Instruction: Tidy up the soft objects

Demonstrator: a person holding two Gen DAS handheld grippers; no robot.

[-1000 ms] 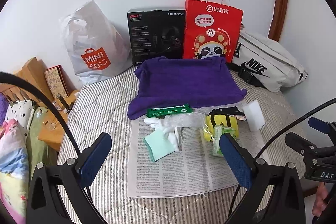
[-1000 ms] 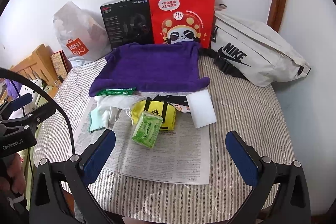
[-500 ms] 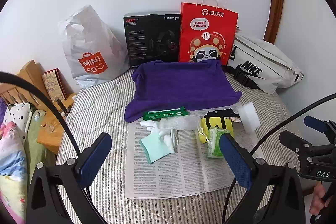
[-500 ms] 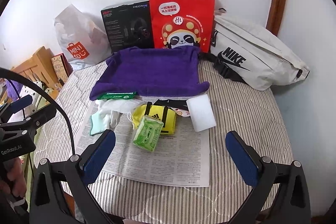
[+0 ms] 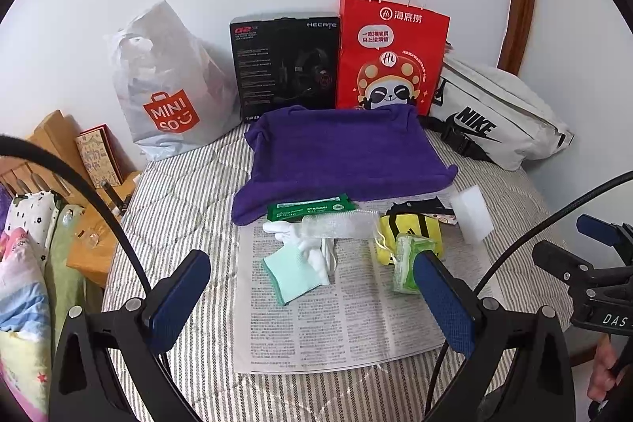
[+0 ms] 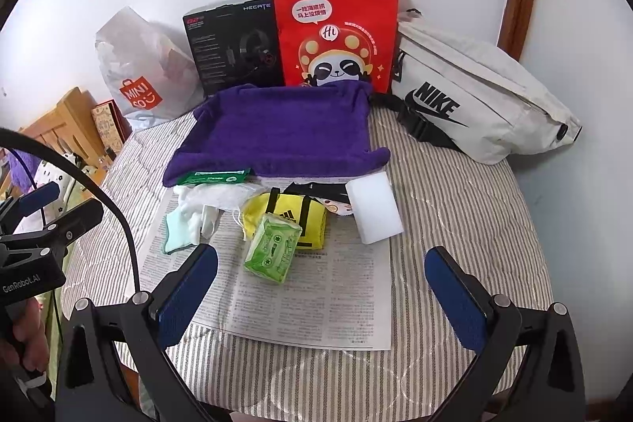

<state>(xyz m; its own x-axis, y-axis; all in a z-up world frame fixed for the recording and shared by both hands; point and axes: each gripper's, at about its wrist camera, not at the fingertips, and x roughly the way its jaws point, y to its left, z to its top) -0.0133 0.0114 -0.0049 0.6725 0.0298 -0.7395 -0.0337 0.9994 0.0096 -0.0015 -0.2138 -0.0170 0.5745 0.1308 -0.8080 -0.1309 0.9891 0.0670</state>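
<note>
The left gripper [image 5: 310, 297] has its two blue fingers spread wide and holds nothing; it hangs above the near edge of a newspaper [image 5: 340, 311] that lies flat on a striped bedcover [image 5: 178, 208]. The right gripper [image 6: 322, 289] is also spread wide and empty, above the same newspaper, a little more to the right side. Between and just beyond the fingers lie the soft things. A green tissue pack [image 6: 273, 250] rests on the newspaper and leans against a yellow pouch [image 6: 300, 220] with black straps. To the left of the pouch there is a pale green cloth [image 5: 294, 273] with white gloves [image 5: 300, 240] partly on top of it, and a clear plastic wrap [image 5: 340, 224] touches the gloves. A green wipes packet [image 5: 312, 208] lies at the front edge of a purple towel [image 5: 340, 153], which is spread out behind the newspaper. A white sponge block [image 6: 374, 206] lies to the right of the pouch, half on the paper and half on the bedcover. Behind the towel, against the white wall, stand a grey shopping bag [image 5: 170, 86], a black headset box [image 5: 285, 62] and a red paper bag [image 5: 391, 54], and a white waist bag [image 6: 474, 97] lies at the right. In the right wrist view a hand [image 6: 23, 343] holds the handle of the left gripper at the left edge.
</note>
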